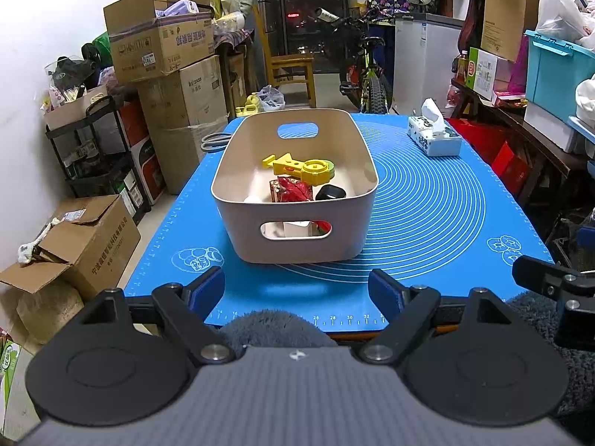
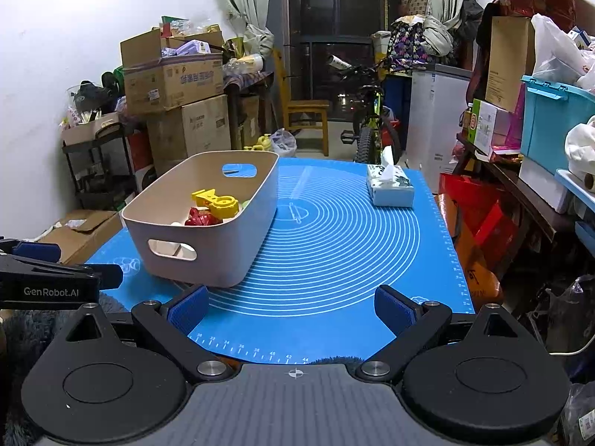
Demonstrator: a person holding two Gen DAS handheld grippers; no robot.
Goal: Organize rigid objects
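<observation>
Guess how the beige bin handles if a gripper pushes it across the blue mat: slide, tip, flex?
The beige bin looks like stiff moulded plastic, so it probably won't flex. Its wide flat base and low walls suggest it slides rather than tips. The blue mat looks rubbery, so expect drag; the loose yellow toy inside may shift.

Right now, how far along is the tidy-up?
Looks nearly done: yellow toy, red item and black item lie in the beige bin. Left gripper and right gripper have open jaws, nothing in hand. Only the tissue box stands on the blue mat.
</observation>
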